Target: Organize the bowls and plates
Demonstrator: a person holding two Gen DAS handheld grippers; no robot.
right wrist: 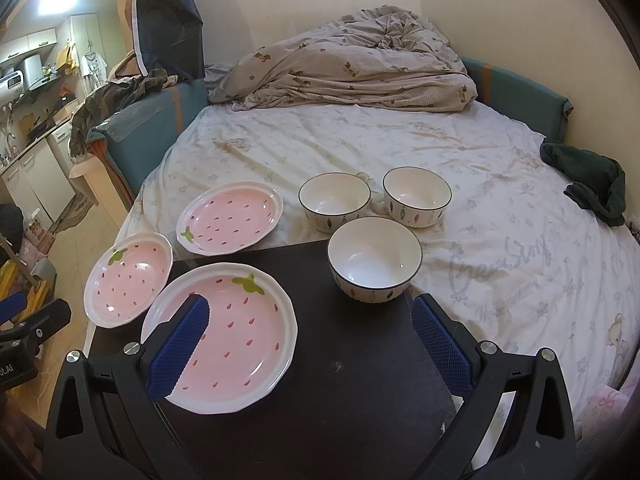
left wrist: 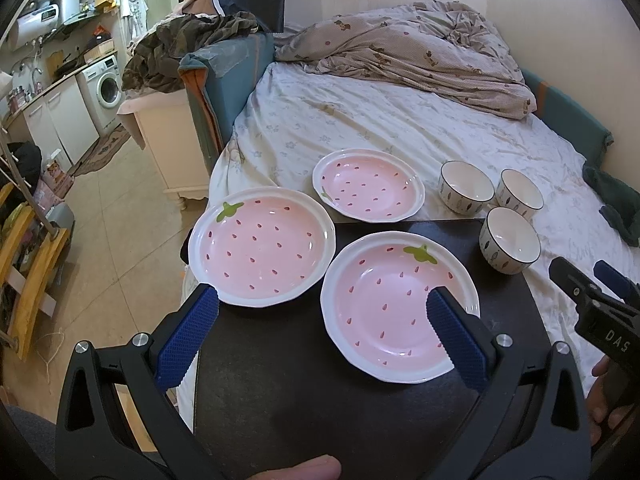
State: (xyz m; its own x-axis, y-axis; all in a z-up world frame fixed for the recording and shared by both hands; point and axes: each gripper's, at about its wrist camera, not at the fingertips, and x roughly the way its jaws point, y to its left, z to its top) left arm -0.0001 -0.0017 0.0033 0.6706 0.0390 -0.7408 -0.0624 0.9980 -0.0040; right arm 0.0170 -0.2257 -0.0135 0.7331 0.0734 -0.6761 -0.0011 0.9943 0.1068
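Three pink strawberry plates with white rims are here. The nearest plate [left wrist: 396,304] [right wrist: 236,336] lies on a black board [left wrist: 320,392] [right wrist: 340,380]. A second plate [left wrist: 260,250] [right wrist: 128,278] overhangs the board's left edge. The third plate [left wrist: 368,186] [right wrist: 230,218] rests on the bed sheet. Of three white bowls, one bowl [left wrist: 510,240] [right wrist: 374,258] sits at the board's far right corner and two bowls [left wrist: 466,186] [right wrist: 416,196] stand on the sheet. My left gripper [left wrist: 322,296] is open above the gap between the two near plates. My right gripper [right wrist: 310,306] is open over the board.
A crumpled quilt [left wrist: 408,48] lies at the bed's far end. A dark green cloth [right wrist: 592,188] sits at the right edge of the bed. The floor and kitchen units [left wrist: 68,116] are to the left. A person's hand [left wrist: 600,392] holds the right gripper.
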